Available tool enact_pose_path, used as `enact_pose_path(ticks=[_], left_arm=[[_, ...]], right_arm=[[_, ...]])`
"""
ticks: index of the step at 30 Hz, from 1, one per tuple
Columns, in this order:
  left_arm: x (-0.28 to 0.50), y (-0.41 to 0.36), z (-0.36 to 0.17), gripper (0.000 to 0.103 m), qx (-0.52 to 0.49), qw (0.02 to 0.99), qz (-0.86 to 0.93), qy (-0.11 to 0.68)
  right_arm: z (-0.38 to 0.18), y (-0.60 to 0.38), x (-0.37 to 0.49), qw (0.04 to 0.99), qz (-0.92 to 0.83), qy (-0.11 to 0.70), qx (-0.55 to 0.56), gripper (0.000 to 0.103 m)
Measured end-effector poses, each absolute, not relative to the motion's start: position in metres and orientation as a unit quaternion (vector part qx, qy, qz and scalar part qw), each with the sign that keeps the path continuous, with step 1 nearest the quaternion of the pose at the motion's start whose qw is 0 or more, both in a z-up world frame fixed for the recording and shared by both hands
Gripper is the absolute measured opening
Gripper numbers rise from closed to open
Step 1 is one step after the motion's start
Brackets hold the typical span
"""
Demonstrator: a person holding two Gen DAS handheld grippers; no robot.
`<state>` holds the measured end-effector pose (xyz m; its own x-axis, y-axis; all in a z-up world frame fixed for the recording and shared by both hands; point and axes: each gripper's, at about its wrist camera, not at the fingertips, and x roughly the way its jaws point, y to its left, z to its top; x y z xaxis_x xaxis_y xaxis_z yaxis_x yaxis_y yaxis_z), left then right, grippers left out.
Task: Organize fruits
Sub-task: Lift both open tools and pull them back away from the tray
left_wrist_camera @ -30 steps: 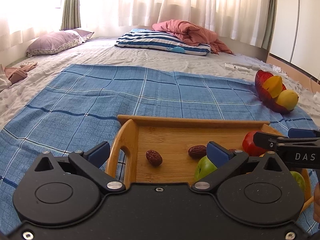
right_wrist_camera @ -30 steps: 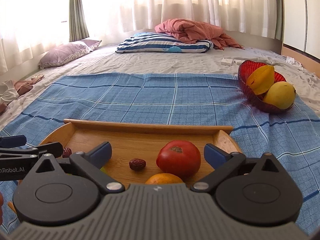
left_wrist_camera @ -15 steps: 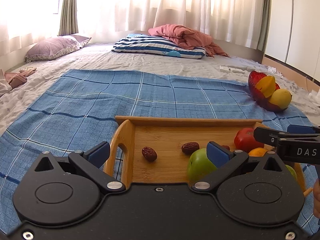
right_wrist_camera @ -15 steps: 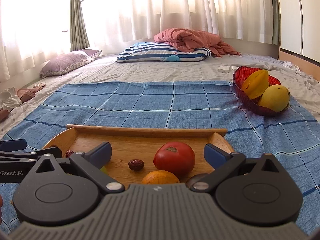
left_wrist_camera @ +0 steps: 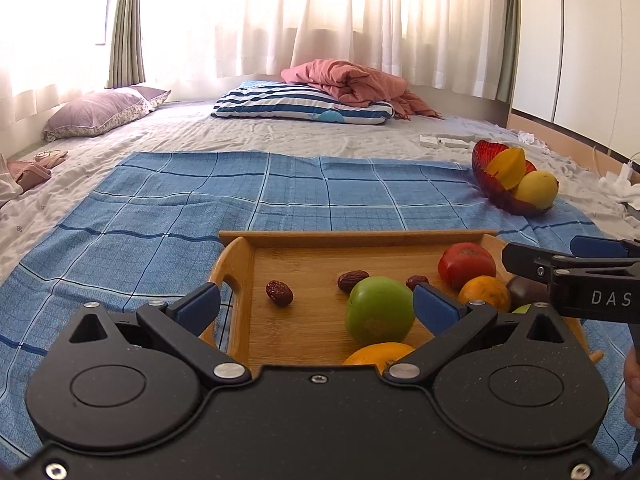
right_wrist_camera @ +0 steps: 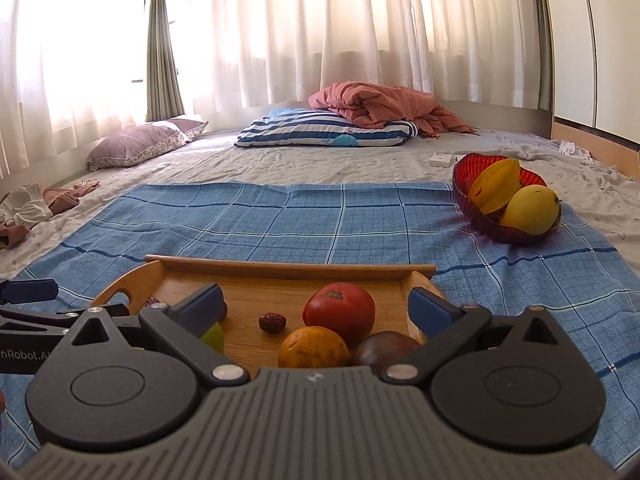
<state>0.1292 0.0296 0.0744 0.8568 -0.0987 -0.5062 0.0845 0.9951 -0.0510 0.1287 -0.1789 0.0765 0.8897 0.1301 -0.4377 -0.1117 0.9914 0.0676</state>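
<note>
Left wrist view shows the left gripper (left_wrist_camera: 316, 304) with jaws spread and empty above the wooden tray (left_wrist_camera: 352, 234) on the bed, green fruit (left_wrist_camera: 379, 310) between them. The right gripper (right_wrist_camera: 316, 308) likewise hangs spread over the tomato (right_wrist_camera: 339, 307). No pick has begun, I judge; next, close on one fruit and carry it to the red bowl (right_wrist_camera: 466, 196).

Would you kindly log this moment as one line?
left gripper: open, empty | right gripper: open, empty | wooden tray: fruit inside | red bowl: starfruit, mango

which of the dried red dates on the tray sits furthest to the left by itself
The date nearest the tray's cut-out handle, alone on bare wood. The other two lie further right, beside the green fruit.
</note>
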Motion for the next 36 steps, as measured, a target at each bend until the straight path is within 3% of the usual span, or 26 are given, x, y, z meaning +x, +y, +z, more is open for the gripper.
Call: enact_pose_path(ticks=[36], left_arm=[[0.039, 0.020, 0.049, 0.103, -0.022, 0.962, -0.038, 0.269]], right_arm=[[0.046, -0.179, 0.031, 0.981, 0.036, 0.189, -0.007, 0.103]])
